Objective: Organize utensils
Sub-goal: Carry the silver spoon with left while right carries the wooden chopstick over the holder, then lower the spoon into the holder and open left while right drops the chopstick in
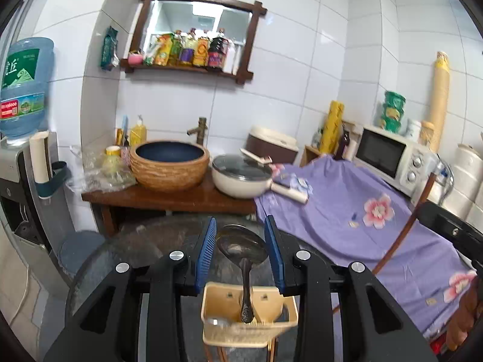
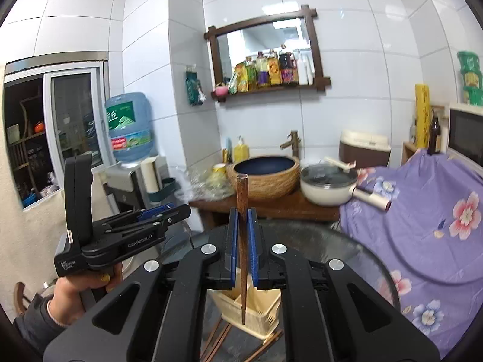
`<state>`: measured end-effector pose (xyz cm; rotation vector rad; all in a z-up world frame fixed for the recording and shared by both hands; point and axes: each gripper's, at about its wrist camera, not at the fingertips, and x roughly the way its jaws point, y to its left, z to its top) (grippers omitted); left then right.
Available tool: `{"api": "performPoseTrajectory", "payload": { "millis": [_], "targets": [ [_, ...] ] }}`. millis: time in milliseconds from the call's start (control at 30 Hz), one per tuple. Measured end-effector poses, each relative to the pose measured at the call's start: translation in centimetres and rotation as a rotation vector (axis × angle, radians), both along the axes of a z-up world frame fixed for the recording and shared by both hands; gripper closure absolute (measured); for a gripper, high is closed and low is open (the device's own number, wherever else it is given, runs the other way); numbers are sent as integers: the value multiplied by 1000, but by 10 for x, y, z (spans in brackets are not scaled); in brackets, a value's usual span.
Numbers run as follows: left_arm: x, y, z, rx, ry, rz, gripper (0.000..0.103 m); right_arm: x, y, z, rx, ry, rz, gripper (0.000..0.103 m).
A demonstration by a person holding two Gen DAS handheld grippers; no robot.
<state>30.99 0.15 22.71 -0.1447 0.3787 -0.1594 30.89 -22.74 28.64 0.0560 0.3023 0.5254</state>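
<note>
Black gripper arms fill the foreground. Pinched between the right gripper (image 2: 241, 238) pads, a brown chopstick (image 2: 242, 226) stands upright over the beige utensil holder (image 2: 250, 313). Spread wide, the left gripper (image 1: 240, 250) frames a metal spoon (image 1: 243, 253), seemingly resting in that holder.

A dull, tarnished metal spoon (image 1: 242, 249) is seen in a matt beige plastic holder (image 1: 249, 316). A rough brown wooden chopstick (image 2: 242, 241) is pressed between ribbed blue pads (image 2: 253, 241). A dark glossy glass table (image 2: 332, 241) is seen beneath; at 3 o'clock, matt purple floral cloth (image 2: 422, 226) is draped. The wall (image 2: 347, 105) is faced with glossy white tile.
</note>
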Motion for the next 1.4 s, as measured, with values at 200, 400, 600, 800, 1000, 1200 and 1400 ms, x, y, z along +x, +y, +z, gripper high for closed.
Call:
{"api": "performPoseTrajectory", "payload": {
  "millis": [200, 400, 600, 800, 1000, 1200, 1400],
  "targets": [
    [27, -5, -17, 30, -18, 57, 71, 14, 12, -9, -1, -44, -52, 96],
    [43, -7, -54, 41, -8, 71, 71, 26, 30, -37, -37, -65, -84, 96],
    [44, -3, -83, 34, 33, 65, 71, 36, 37, -71, -58, -27, -86, 96],
    [45, -1, -103, 25, 72, 55, 71, 43, 40, -101, -54, 24, -82, 96],
    [47, 0, -120, 37, 100, 56, 71, 49, 43, -123, -63, 60, -84, 96],
    [49, 2, -134, 45, 125, 57, 71, 52, 45, -136, -74, 83, -78, 97],
    [49, 0, -141, 57, 135, 47, 71, 57, 43, -144, -73, 103, -90, 97]
  ]
}}
